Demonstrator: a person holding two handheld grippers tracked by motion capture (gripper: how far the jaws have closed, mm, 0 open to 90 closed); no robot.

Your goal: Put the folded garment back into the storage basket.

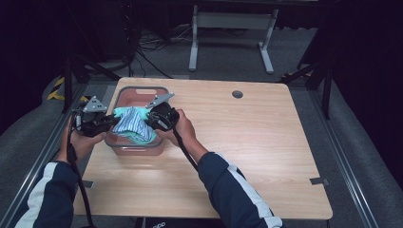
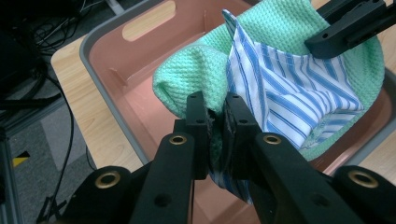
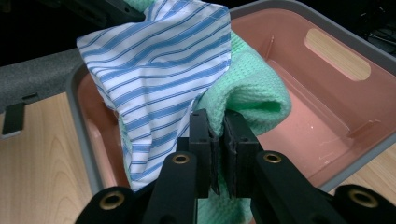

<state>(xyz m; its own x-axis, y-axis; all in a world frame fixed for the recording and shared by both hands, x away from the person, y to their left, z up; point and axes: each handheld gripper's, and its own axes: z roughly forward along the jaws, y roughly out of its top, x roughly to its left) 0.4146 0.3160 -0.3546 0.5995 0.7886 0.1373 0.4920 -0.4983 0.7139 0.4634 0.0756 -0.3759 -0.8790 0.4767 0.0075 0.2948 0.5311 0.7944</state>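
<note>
A light wooden table with a smooth grain top carries everything; a small dark round cap sits in its far edge area. No brand or readable writing shows on anything, though a few pale marks at the table's near edge are too blurred to read.

On the table's left part stands a pink plastic tub with a grey rim, rectangular with rounded corners and a slot handle cut in its end wall.

Held up over the tub, between the two grippers, is a green waffle-weave towel, bunched and folded, with a thin white cloth with blue stripes lying against it. Their lower parts hang down into the tub.

The left gripper has its black jaws closed nearly together, pinching a fold of the towel, perhaps with the striped cloth's edge too. The right gripper likewise has its jaws pressed tight on a fold of the green towel, just beside the striped cloth.
</note>
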